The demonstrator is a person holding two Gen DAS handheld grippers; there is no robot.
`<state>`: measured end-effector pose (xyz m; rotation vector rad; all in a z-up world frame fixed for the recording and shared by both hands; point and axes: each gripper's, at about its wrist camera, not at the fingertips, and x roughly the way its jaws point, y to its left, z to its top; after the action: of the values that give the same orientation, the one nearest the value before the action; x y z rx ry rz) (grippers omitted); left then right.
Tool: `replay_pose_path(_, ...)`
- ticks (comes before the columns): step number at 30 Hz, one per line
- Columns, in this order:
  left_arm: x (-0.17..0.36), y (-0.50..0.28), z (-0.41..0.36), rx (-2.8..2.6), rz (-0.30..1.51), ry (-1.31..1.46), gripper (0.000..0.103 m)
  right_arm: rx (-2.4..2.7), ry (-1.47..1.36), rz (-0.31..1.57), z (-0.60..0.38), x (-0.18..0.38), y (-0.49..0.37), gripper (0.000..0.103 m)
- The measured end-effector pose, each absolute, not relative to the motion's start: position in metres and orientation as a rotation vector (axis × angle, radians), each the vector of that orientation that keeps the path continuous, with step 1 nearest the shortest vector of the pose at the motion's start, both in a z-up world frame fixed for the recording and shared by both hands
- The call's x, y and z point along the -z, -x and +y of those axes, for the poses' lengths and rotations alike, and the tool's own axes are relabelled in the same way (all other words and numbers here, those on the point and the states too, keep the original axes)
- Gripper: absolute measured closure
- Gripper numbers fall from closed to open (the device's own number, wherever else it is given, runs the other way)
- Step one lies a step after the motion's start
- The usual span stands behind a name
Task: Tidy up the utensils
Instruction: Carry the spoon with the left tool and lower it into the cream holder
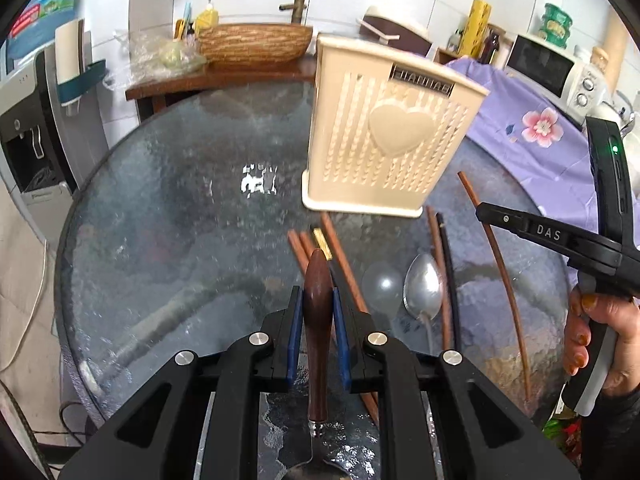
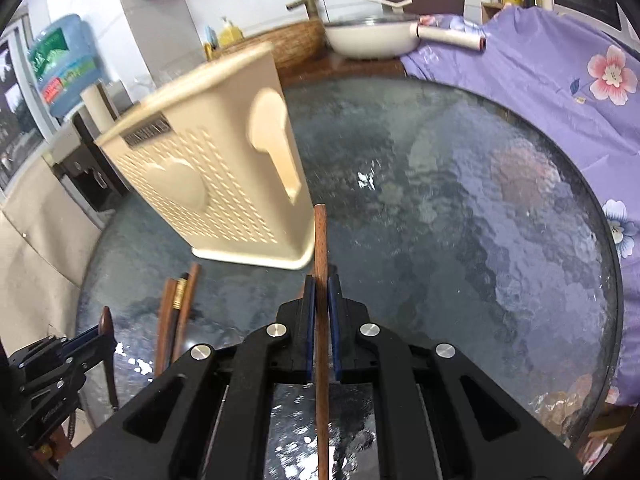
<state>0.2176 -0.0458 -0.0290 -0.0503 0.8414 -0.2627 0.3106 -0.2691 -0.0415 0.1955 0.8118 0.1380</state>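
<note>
**Both grippers loaded: spoon in left, chopstick in right, holder ahead**

The left gripper (image 1: 318, 320) pinches the dark wooden handle of a spoon (image 1: 318, 300) between its blue pads; the handle tip points up-frame and the metal bowl pokes out at the bottom edge of the left wrist view. The right gripper (image 2: 321, 320) is pressed together on a brown chopstick (image 2: 320, 248), which runs straight up the centre of its own view, tip toward the holder.

The cream slotted utensil holder (image 1: 384, 136) stands on the round glass table (image 1: 160, 200), upper centre-right in the left view and upper left in the right view, blurred in both.

Loose items lie on the glass below the holder in the left view: a bundle of chopsticks (image 1: 340, 256) at centre, a metal spoon (image 1: 424, 292) bowl-up to its right, and a long thin reddish stick (image 1: 500, 264) further right.

Handling judgement: the chopstick looks light, stiff and thin, likely to pivot or slip in a mid-shaft pinch, so a grip nearer the thick end seems safer. The spoon seems bowl-heavy with a smooth rounded handle, best held at the fat part, as it is now. The holder looks like light plastic that a knock could tip. Glass is slick, so flat items may skid.
</note>
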Motion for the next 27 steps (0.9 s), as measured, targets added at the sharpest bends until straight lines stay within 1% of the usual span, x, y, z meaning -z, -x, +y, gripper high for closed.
replay_pose_path(5, 0.015, -0.209, -0.043, 0.269, 0.805, 0.054, 0.088, -0.184, -0.225, 0.753, -0.272, 0.019, -0.297, 0.096)
replay_pose_path(15, -0.016, -0.187, -0.032, 0.300, 0.727, 0.044, 0.088, -0.284, -0.193, 0.634, -0.268, -0.025, -0.246, 0.096)
replay_pose_path(27, -0.038, -0.168, -0.028, 0.319, 0.659, 0.016, 0.088, -0.355, -0.163, 0.552, -0.265, -0.058, -0.194, 0.096)
